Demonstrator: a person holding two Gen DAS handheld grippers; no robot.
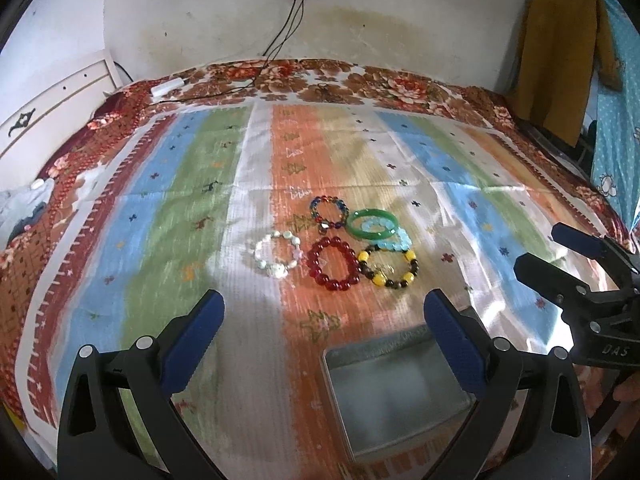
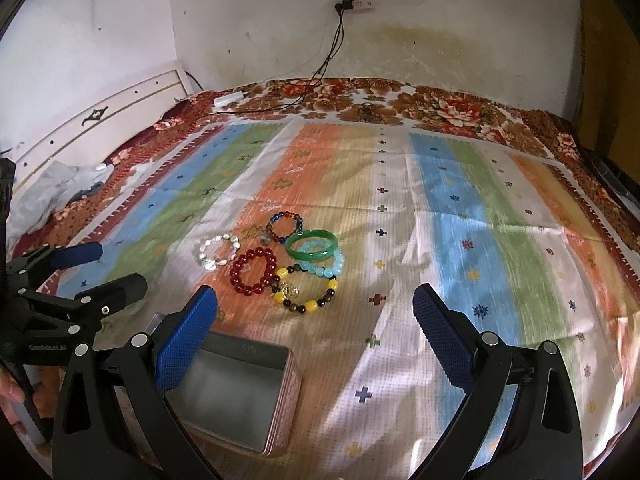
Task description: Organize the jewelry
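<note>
Bracelets (image 2: 276,264) cluster mid-cloth, ahead of the tin (image 2: 236,392). Right gripper (image 2: 316,332) jaws apart, empty, bracelets slightly left of it; left gripper (image 1: 324,336) likewise apart. Neither clearly nearer.

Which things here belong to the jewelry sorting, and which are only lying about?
For the job:
- red bead bracelet
- green bangle
- light blue bead bracelet
- yellow and dark bead bracelet
- multicolour bead bracelet
- white bead bracelet
- open metal tin

Lying about:
- white power strip on the bed
- black cables
- crumpled cloth
- wall socket
</note>
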